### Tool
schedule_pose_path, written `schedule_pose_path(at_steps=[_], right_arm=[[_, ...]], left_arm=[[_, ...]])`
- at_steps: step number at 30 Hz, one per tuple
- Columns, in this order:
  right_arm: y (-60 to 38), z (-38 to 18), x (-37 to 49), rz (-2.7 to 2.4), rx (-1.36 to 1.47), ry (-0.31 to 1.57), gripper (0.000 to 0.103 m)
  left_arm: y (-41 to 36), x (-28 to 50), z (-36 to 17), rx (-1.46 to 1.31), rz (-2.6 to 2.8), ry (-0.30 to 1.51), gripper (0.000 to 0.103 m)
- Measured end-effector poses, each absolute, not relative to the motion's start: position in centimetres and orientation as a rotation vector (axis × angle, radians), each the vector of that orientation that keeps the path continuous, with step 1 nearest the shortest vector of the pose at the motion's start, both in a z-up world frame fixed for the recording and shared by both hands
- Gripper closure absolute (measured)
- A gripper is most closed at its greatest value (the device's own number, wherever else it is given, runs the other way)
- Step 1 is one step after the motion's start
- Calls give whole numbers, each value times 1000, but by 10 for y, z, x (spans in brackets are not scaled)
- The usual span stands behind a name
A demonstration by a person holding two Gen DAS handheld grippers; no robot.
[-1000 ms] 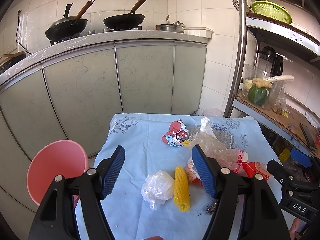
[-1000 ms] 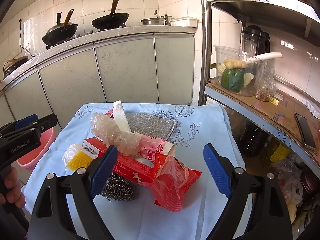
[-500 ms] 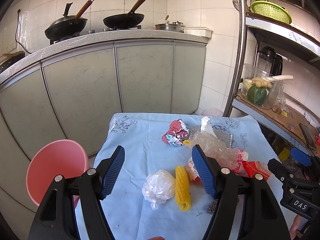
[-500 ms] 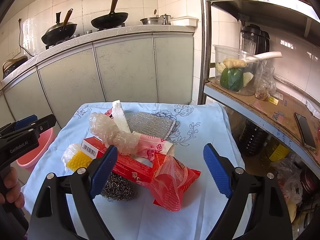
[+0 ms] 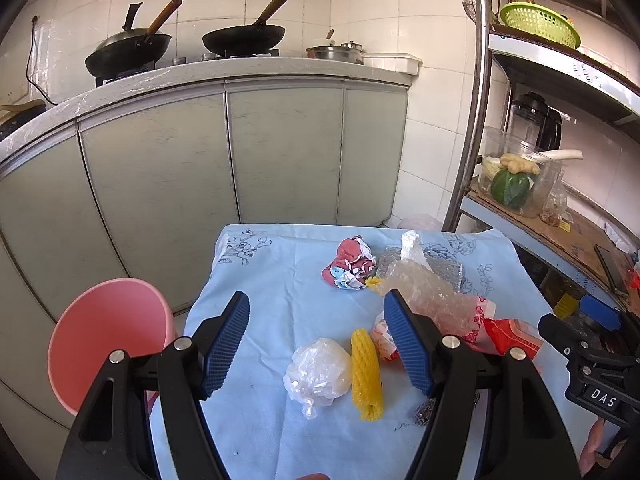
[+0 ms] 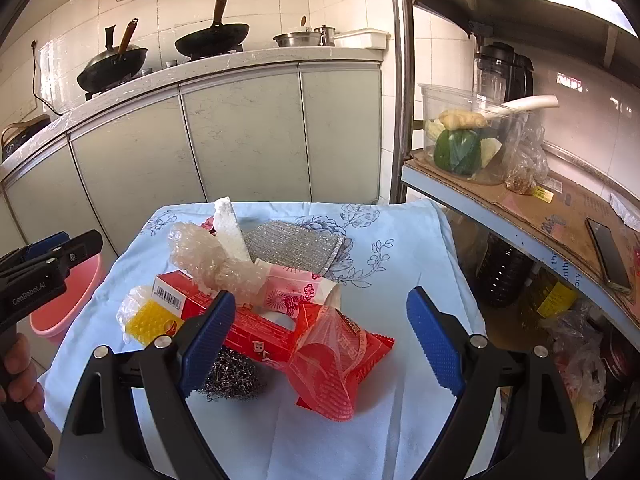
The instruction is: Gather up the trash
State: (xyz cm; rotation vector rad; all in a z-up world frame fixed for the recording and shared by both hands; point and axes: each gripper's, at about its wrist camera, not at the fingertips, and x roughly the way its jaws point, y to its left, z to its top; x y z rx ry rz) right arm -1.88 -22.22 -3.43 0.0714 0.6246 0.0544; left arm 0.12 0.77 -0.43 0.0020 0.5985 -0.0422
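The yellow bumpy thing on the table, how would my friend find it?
Look at the light blue tablecloth below the kitchen counter. Near its front edge, beside a crumpled white plastic bag, lies the yellow foam net sleeve. It is the only bright yellow, honeycomb-textured tube there.

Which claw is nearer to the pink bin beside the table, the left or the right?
Left. The left claw hovers just beside the pink bin; the right claw is over the table's opposite side.
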Motion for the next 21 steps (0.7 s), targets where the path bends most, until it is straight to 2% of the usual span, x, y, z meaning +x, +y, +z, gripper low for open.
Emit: schedule_pose_path(at_steps=[21], right_arm=[[-223,-38,-23,61,83,627,15]], left_arm=[[16,-7,-13,-11,-67,623,34]])
